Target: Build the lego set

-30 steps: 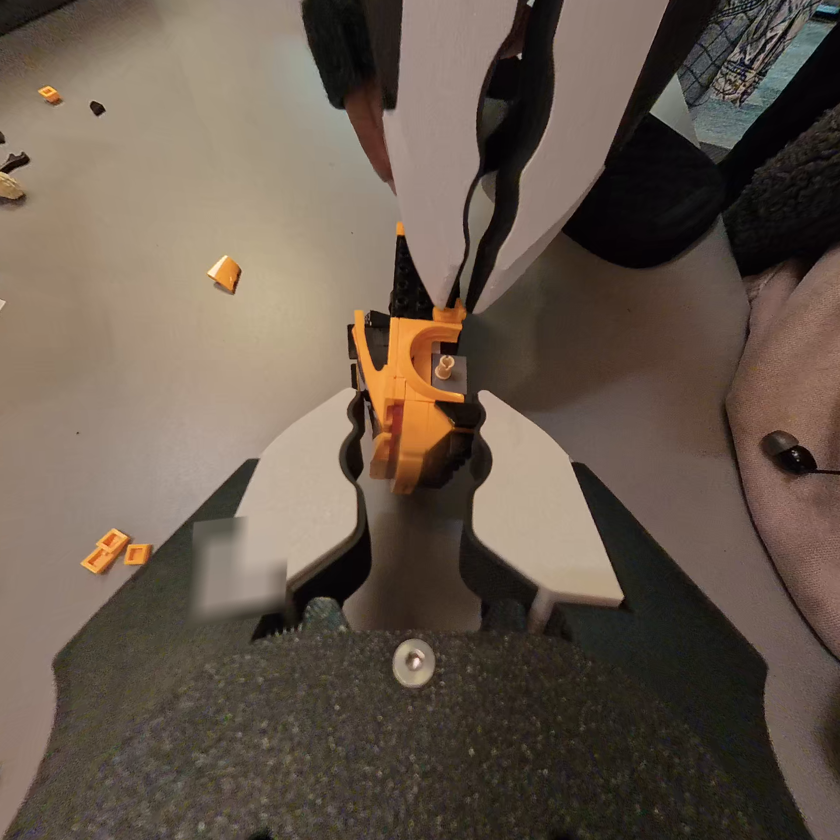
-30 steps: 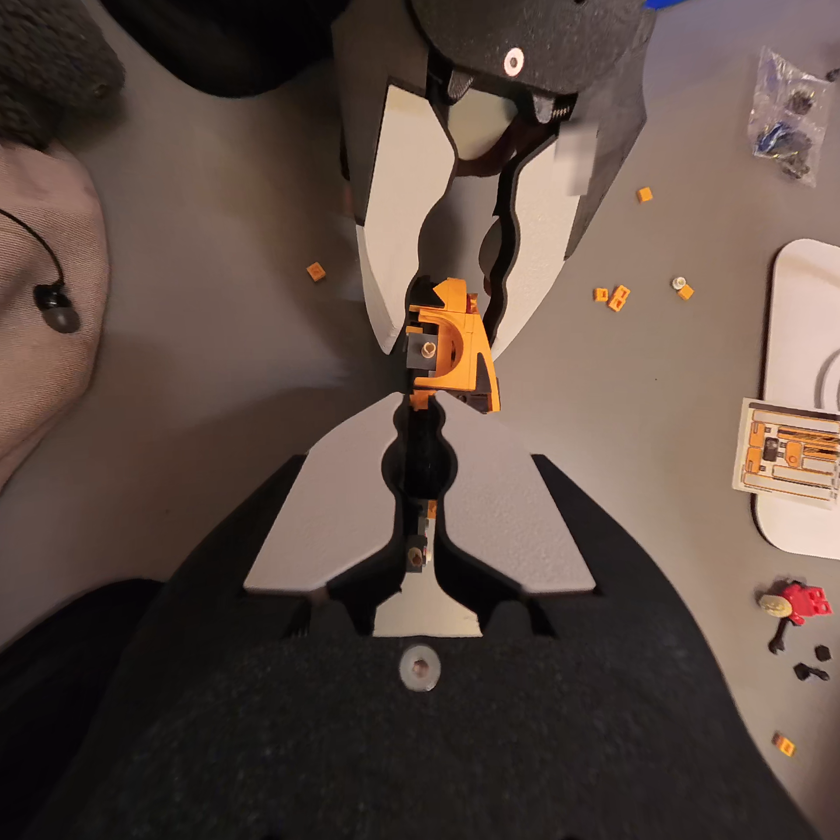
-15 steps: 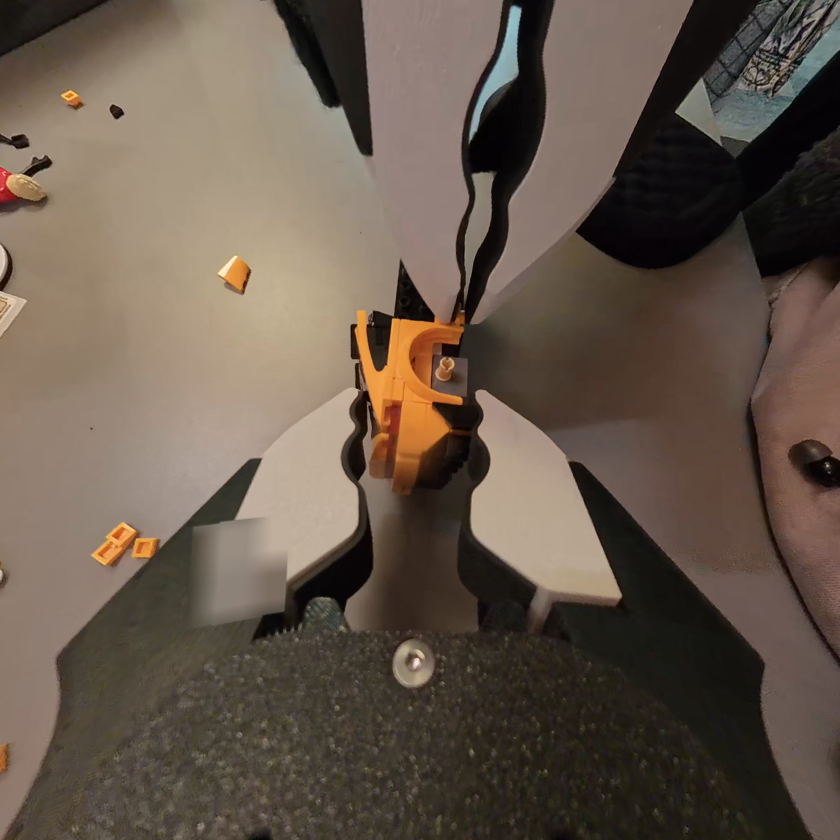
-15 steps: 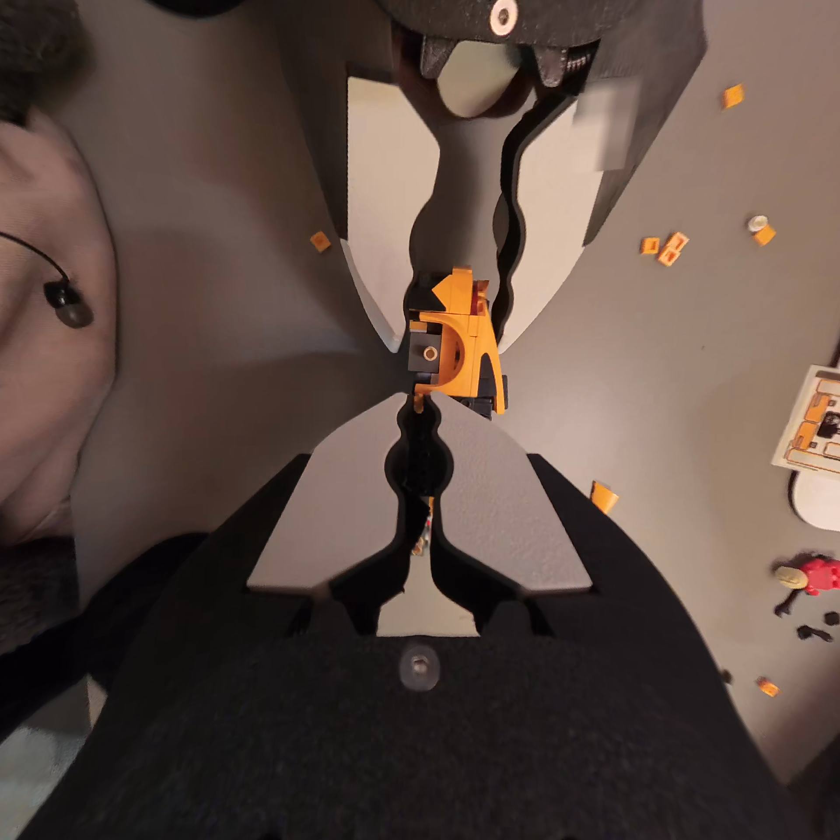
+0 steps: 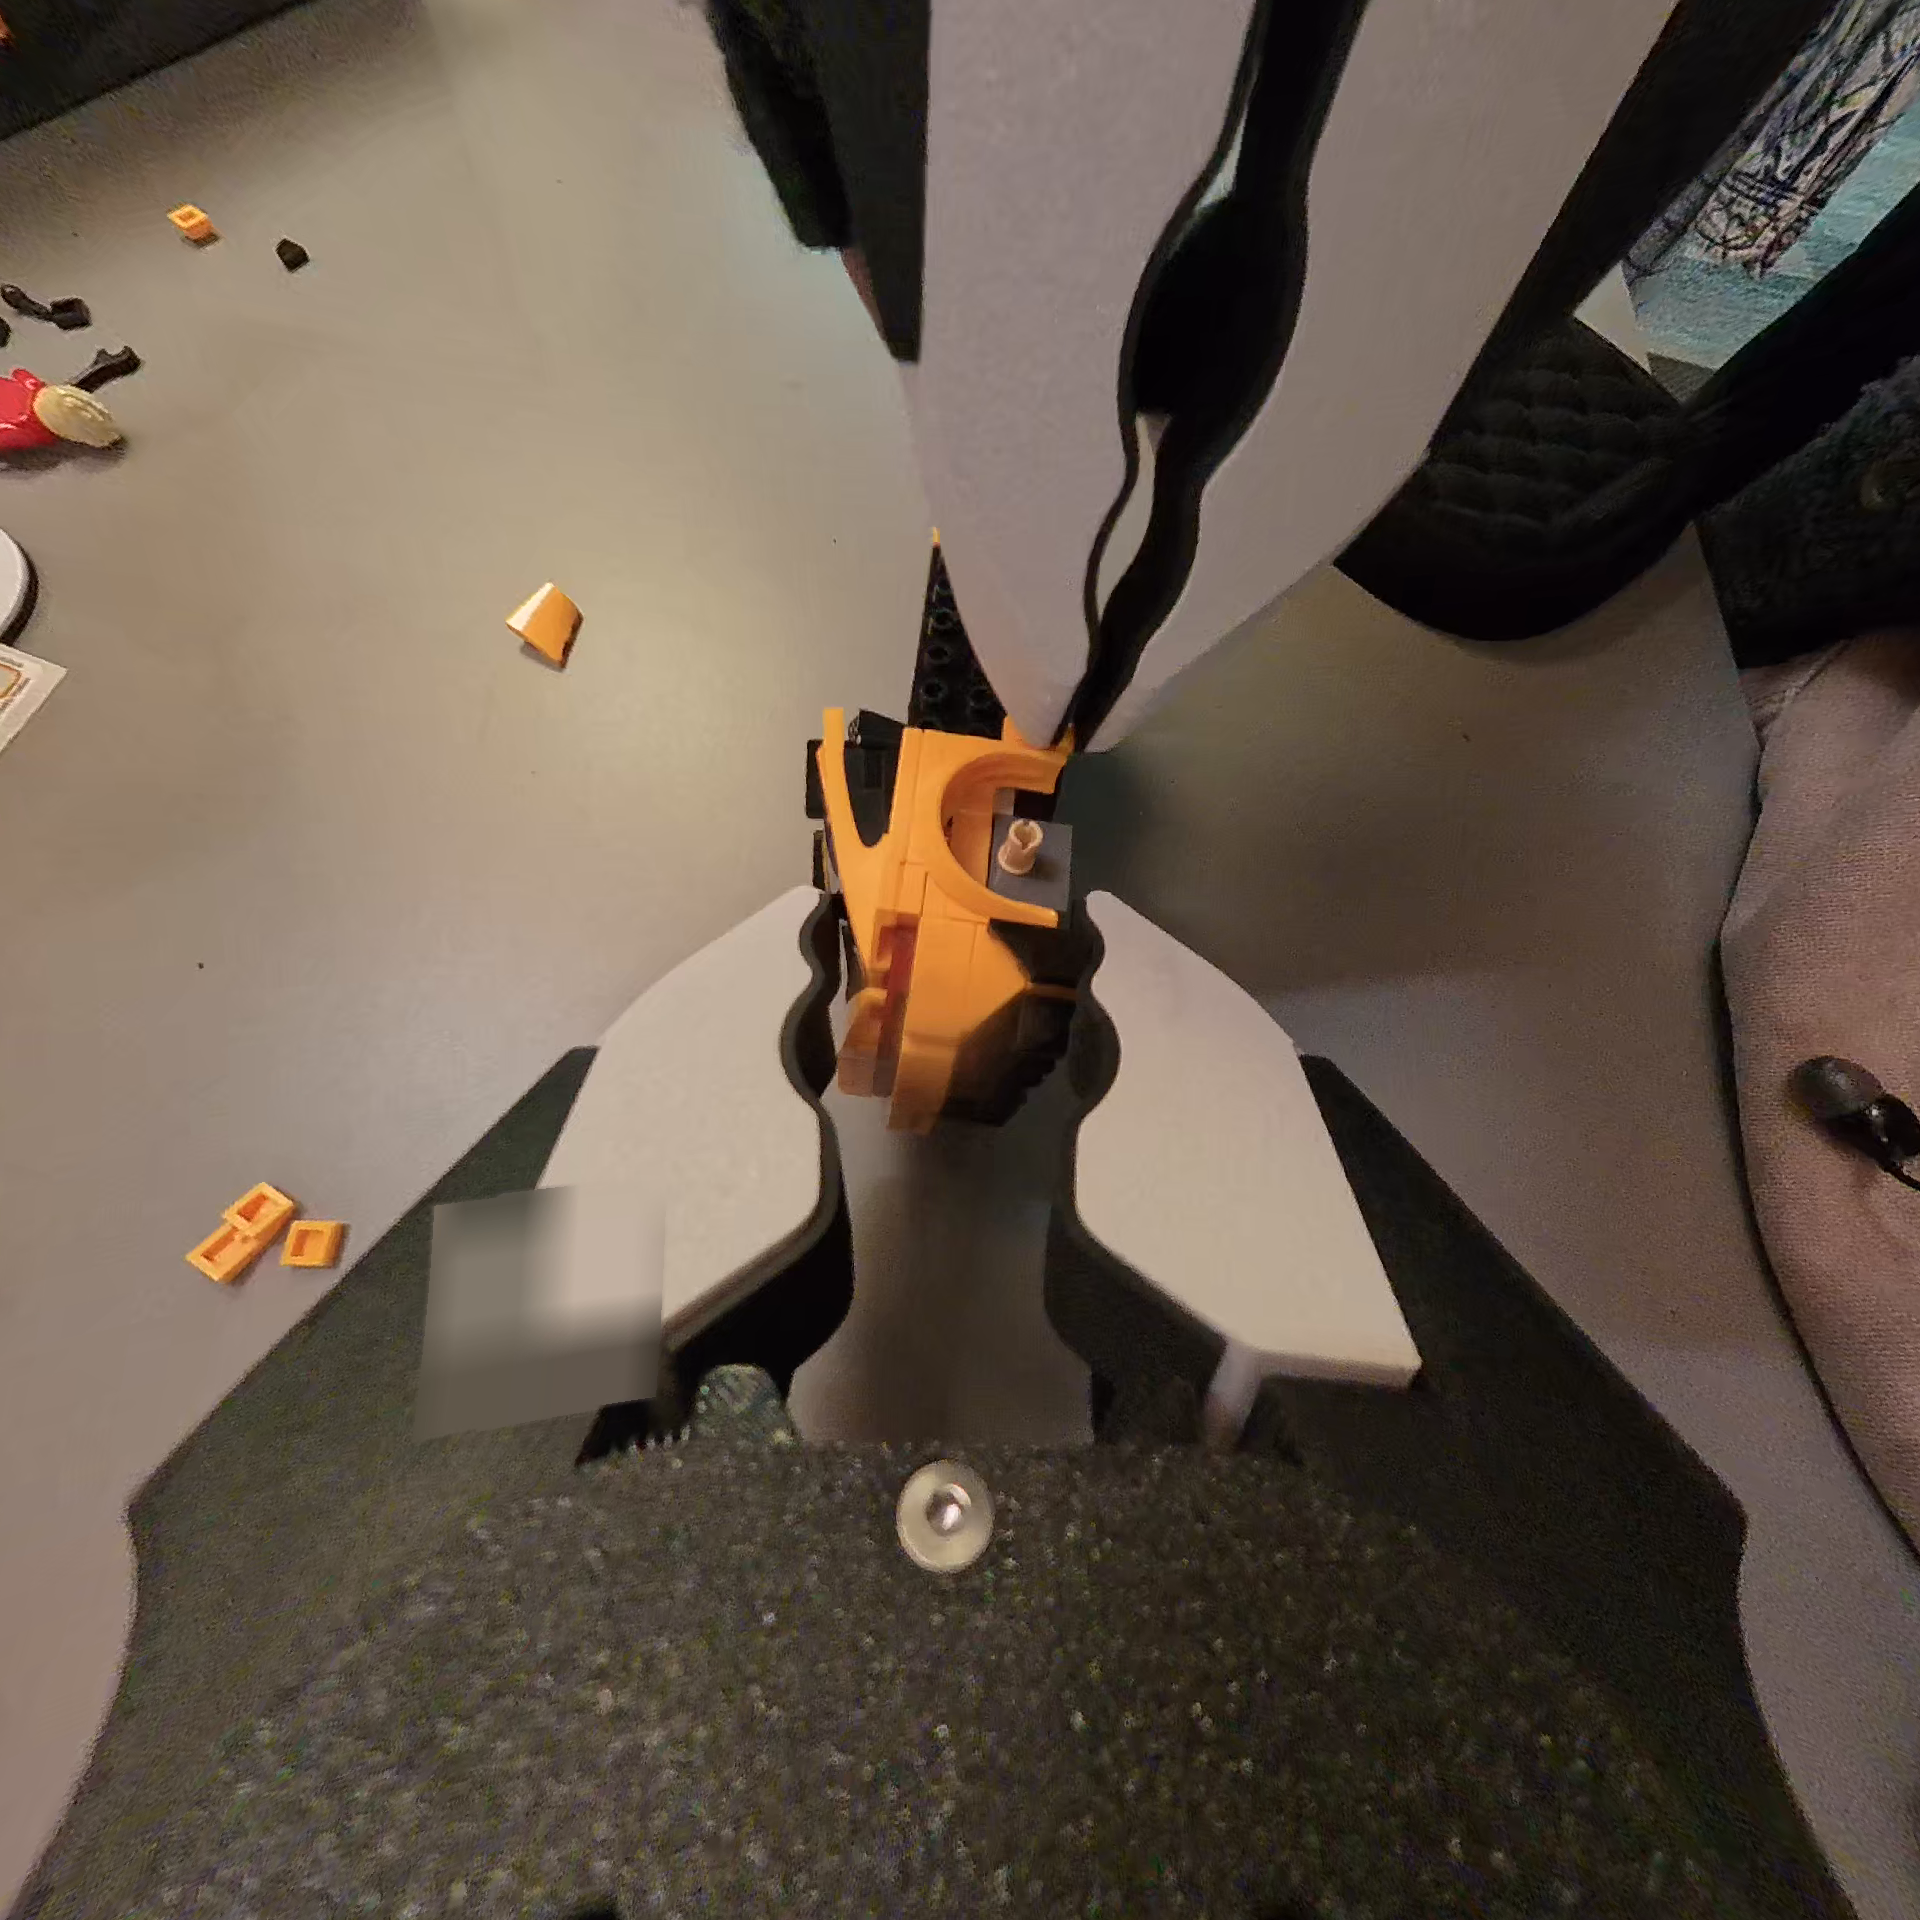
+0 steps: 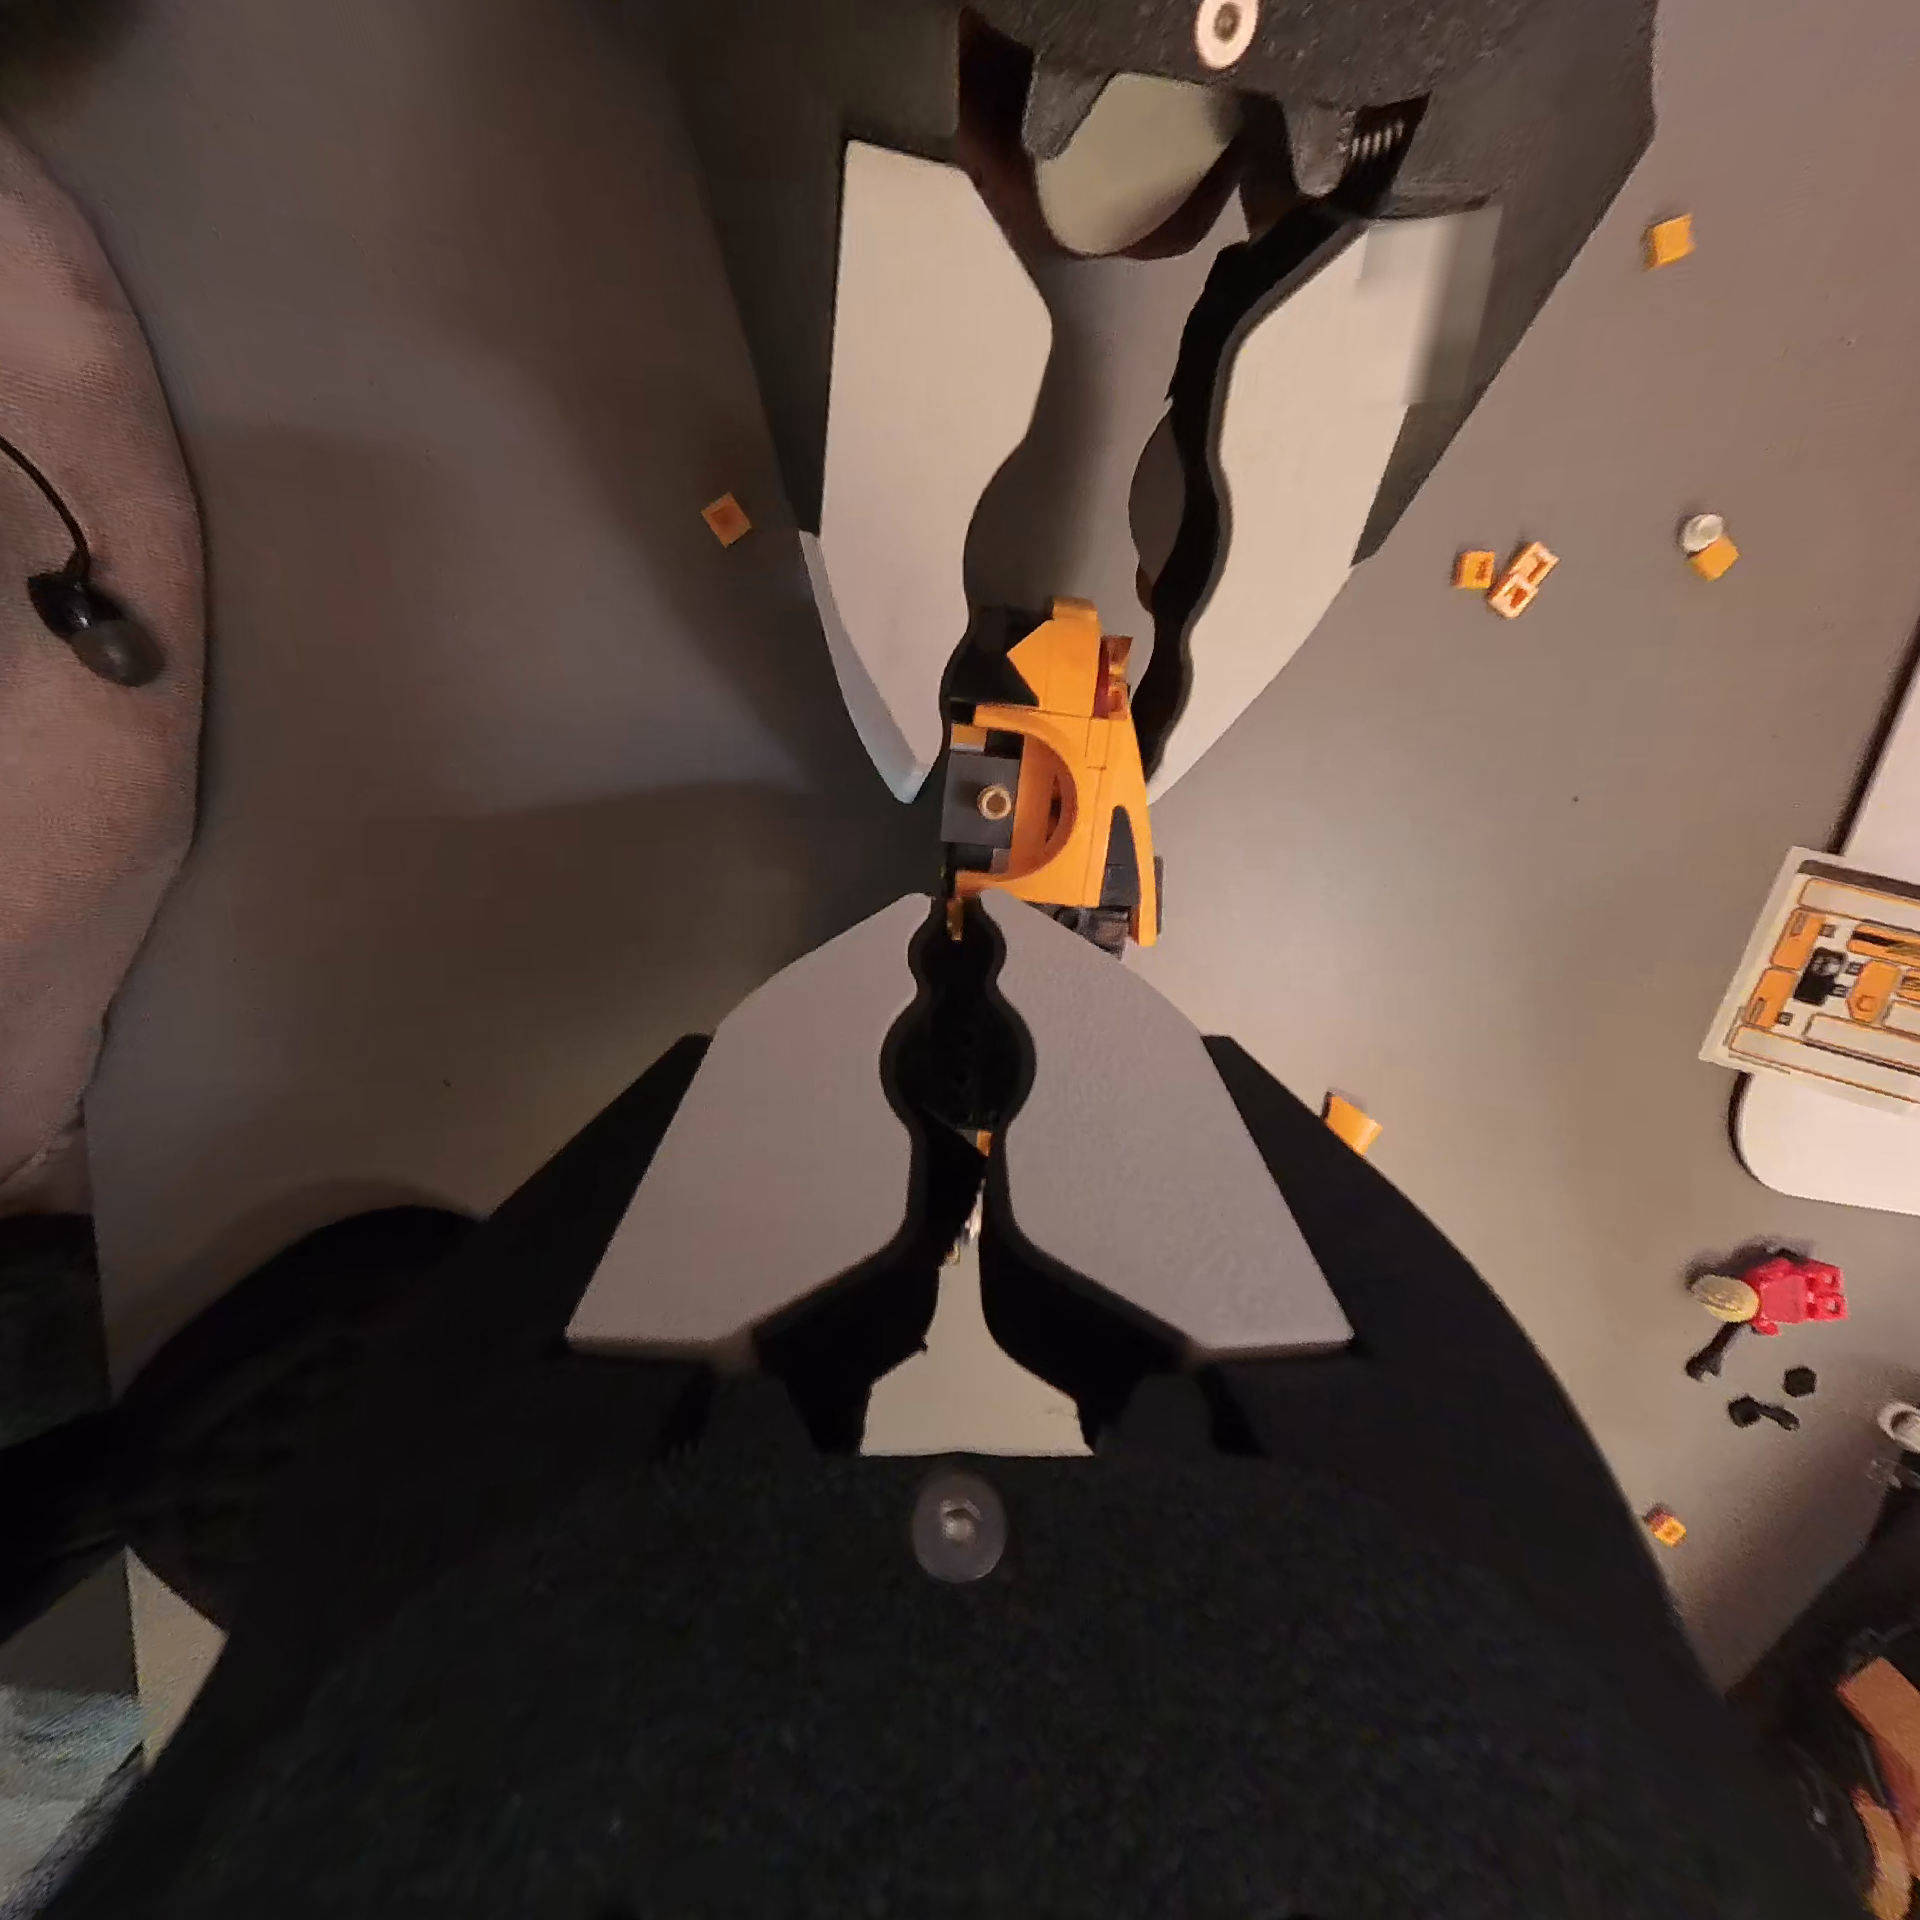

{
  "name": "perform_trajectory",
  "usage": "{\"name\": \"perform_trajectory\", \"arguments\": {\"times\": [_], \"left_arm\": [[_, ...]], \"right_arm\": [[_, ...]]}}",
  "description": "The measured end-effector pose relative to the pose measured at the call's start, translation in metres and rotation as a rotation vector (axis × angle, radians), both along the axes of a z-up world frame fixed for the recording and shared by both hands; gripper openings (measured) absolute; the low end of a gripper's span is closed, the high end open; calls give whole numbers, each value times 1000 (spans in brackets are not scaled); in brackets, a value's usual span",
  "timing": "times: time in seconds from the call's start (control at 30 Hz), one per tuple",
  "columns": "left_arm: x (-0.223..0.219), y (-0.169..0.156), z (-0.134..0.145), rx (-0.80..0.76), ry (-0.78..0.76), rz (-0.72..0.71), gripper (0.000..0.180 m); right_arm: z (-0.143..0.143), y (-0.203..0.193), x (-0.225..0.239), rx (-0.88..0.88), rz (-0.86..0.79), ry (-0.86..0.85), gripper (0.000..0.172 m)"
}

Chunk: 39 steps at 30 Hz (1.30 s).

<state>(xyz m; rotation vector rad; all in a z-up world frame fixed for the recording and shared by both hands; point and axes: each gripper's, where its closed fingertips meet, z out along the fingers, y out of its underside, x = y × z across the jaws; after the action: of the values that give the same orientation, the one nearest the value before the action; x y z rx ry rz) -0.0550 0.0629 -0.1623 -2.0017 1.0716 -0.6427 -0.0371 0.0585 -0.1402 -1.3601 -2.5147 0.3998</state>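
At frame centre, your left gripper (image 5: 951, 997) clamped the orange-and-black toy-brick model (image 5: 935, 914). Your right gripper (image 6: 961, 909), nearly closed, pinched its thin orange edge; loose orange bricks (image 5: 260, 1231) lay unattached at lower left.

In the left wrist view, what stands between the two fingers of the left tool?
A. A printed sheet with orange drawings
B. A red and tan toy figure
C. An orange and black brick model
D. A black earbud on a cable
C: the orange and black brick model sits between the grey fingers of the left tool, while the toy figure lies far off on the grey table.
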Motion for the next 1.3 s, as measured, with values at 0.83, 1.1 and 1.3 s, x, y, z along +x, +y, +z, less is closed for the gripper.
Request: {"name": "perform_trajectory", "arguments": {"times": [0.83, 1.1, 1.3], "left_arm": [[3, -1, 0, 6, 1, -10, 42], [3, -1, 0, 7, 4, -6, 41], [3, -1, 0, 9, 9, -4, 41]], "right_arm": [[2, -1, 2, -39, -75, 91, 7], [-2, 1, 2, -18, -90, 17, 8], [-2, 1, 2, -11, -118, 9, 8]]}}
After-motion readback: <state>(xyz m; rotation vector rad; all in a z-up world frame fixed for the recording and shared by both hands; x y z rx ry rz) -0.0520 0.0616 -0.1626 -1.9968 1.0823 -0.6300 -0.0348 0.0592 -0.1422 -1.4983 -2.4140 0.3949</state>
